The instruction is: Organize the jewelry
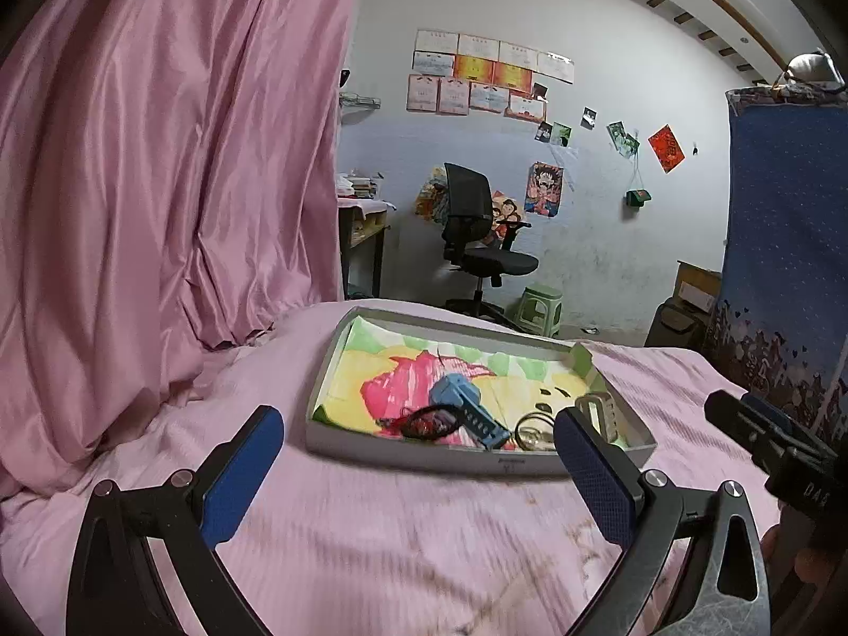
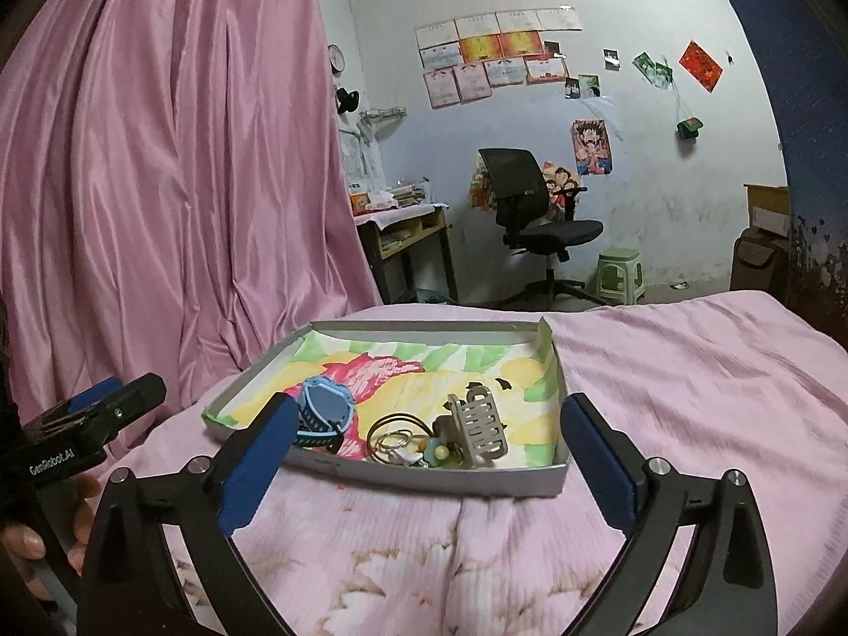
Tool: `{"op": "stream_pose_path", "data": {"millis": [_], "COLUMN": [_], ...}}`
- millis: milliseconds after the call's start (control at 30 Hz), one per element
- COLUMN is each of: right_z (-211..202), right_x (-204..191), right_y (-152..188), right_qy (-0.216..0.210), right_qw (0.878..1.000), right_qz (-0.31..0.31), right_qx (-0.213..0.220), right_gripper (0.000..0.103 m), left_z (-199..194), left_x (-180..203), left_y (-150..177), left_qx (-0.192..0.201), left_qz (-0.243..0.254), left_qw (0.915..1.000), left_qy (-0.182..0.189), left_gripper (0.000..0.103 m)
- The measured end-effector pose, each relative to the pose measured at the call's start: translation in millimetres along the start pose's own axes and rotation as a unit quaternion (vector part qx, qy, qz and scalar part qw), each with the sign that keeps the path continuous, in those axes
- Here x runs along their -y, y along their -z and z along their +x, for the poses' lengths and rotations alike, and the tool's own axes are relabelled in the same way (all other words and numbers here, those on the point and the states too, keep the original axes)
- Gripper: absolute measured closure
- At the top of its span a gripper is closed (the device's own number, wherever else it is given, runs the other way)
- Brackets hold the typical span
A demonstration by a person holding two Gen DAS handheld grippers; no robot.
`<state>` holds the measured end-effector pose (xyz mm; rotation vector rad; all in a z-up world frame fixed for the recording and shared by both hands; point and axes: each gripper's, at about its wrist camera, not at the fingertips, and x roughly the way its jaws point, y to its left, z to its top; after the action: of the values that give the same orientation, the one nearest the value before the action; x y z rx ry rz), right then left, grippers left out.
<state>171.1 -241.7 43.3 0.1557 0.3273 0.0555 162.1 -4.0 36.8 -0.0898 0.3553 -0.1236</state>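
Jewelry lies gathered in the shallow grey tray [image 2: 535,482] on the pink bedspread [image 2: 689,371]: a blue watch [image 2: 323,413] toward its left side, thin bangles [image 2: 395,432] at the middle, a beige hair claw [image 2: 479,424] to their right. The left gripper [image 1: 418,456] and right gripper [image 2: 429,450] both hang before the tray's near wall, fingers wide apart, gripping nothing. The likely risk: the soft bedding lets the tray tip if a finger nudges its wall, spilling the bangles.

Glossy satin curtain [image 2: 159,169]; matt ribbed cloth bedspread [image 2: 689,381]; cardboard tray [image 2: 424,471] lined with painted paper
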Motion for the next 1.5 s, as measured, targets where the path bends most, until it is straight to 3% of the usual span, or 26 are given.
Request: {"op": "stream_pose_path", "data": {"millis": [667, 1500], "right_z": [-63, -116], "right_x": [-9, -13], "right_y": [29, 66], "right_qy": [-0.005, 0.007], "right_qw": [1.0, 1.0], "right_qz": [0.005, -0.008], "right_qx": [0.003, -0.003], "right_gripper": [0.002, 0.002], "left_z": [-75, -107], "left_x": [8, 19], "left_y": [31, 69], "left_qx": [0.005, -0.011], "left_qz": [0.016, 0.006], "left_qw": [0.9998, 0.9995], "left_qy": [-0.01, -0.028], "left_gripper": [0.0, 0.0]}}
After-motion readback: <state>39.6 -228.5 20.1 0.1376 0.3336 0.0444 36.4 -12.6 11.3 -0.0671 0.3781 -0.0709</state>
